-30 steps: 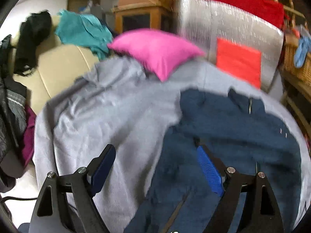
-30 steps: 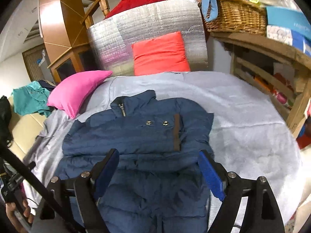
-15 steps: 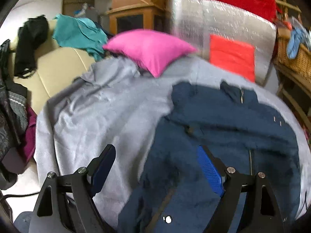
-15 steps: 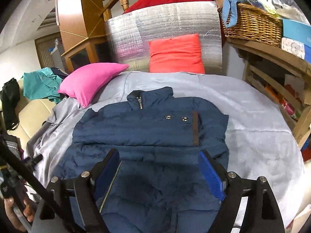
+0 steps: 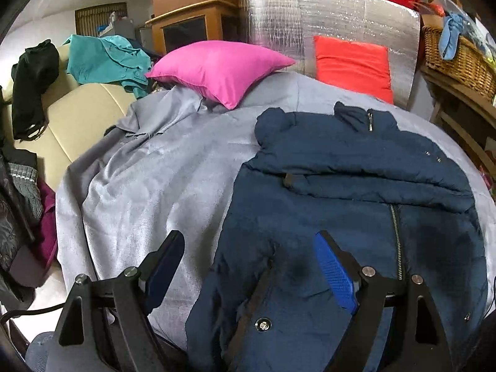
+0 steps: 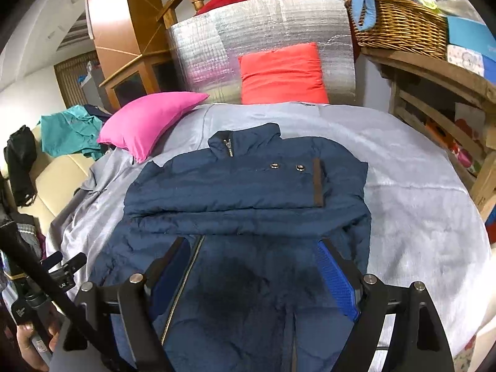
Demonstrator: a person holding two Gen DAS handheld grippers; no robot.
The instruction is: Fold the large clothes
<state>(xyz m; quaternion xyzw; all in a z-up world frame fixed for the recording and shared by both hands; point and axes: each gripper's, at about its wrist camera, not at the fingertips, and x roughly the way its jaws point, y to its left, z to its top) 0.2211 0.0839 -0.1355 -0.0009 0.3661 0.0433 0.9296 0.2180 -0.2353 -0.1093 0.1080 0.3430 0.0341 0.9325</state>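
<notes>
A navy padded jacket point(image 6: 248, 192) lies front up on a grey sheet point(image 6: 403, 186), collar at the far end, both sleeves folded across the chest. It also shows in the left wrist view point(image 5: 356, 192). My left gripper point(image 5: 248, 263) is open and empty, above the jacket's near left edge. My right gripper point(image 6: 254, 266) is open and empty, above the jacket's lower part, right of the zip point(image 6: 183, 282).
A pink pillow point(image 6: 148, 121) and a red cushion point(image 6: 282, 74) lie at the far end against a silver panel point(image 6: 263, 37). A wooden shelf with a wicker basket point(image 6: 403, 28) stands right. A beige sofa point(image 5: 77, 117) with clothes stands left.
Both grippers have drawn back toward the jacket's near hem, so more of the jacket shows. The left view has swung right over the jacket. Both stay open.
</notes>
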